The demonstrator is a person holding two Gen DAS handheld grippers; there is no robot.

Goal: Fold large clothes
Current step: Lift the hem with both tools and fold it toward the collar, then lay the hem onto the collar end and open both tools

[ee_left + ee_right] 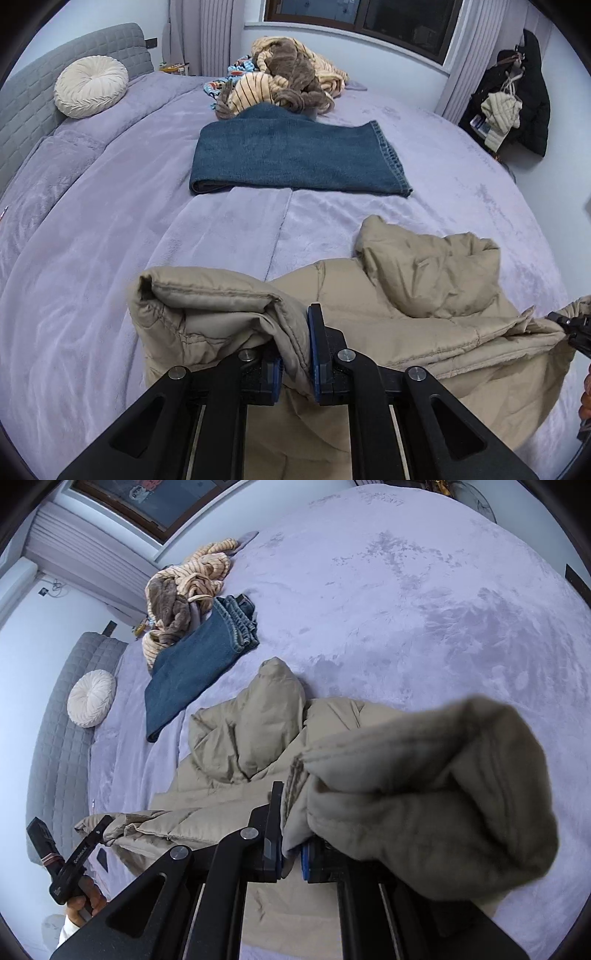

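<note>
On the bed (92, 277): beige puffer jacket (424, 288), long axis running tool to tool.
Left tool (295, 354): clenched on one jacket end.
Right tool (291, 834): clenched on the other.

soft, even, cool indoor light fills both views, with no hard shadows and no glare. the window (362, 22) is dark. strong fisheye bending curves the bed (110, 229) and walls, and black vignette rims the corners. the left view is sharp throughout. in the right view the jacket (424, 797) fold nearest the lens is blurred.
</note>
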